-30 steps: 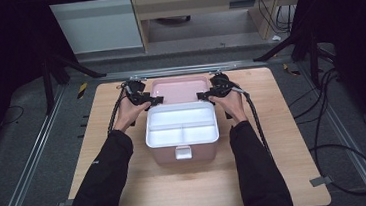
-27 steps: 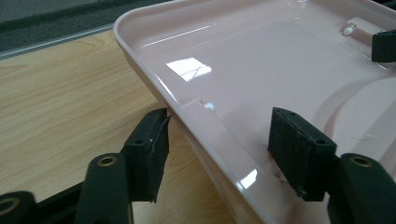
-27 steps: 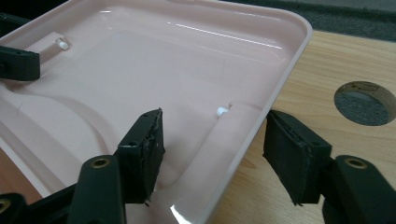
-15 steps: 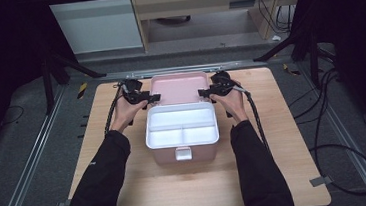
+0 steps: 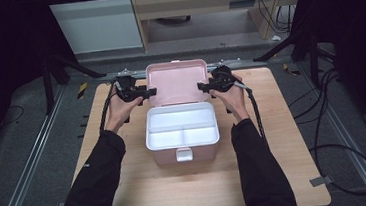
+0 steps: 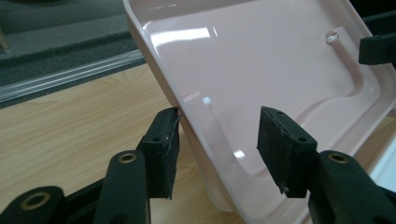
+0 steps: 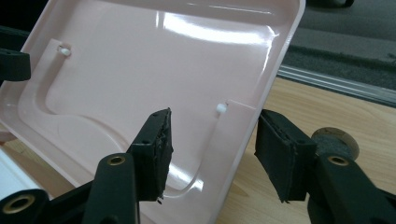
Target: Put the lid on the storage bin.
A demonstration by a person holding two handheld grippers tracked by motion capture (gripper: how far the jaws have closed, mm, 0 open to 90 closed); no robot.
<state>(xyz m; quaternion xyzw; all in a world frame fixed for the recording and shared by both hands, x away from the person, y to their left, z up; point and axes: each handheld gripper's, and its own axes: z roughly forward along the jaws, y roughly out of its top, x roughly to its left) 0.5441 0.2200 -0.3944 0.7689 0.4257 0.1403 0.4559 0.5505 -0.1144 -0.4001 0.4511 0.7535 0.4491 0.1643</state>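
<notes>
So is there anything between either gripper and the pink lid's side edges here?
Nothing visible. The left gripper straddles one side edge of the lid, and the right gripper straddles the other; both have open jaws with the rim between the pads. The white tray sits nearer the person, clear of both.

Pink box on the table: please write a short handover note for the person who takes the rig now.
Left gripper: open, jaws astride the left edge of the pink lid, one pad at the rim.
Right gripper: open, jaws astride the lid's right edge, not clamped.
Pink box stands mid-table; its lid is raised and leans back. The white divided tray sits on top of the box; its compartments look empty.
Done: lid opened.
Left: probably let go of the lid, then deal with the tray.
</notes>
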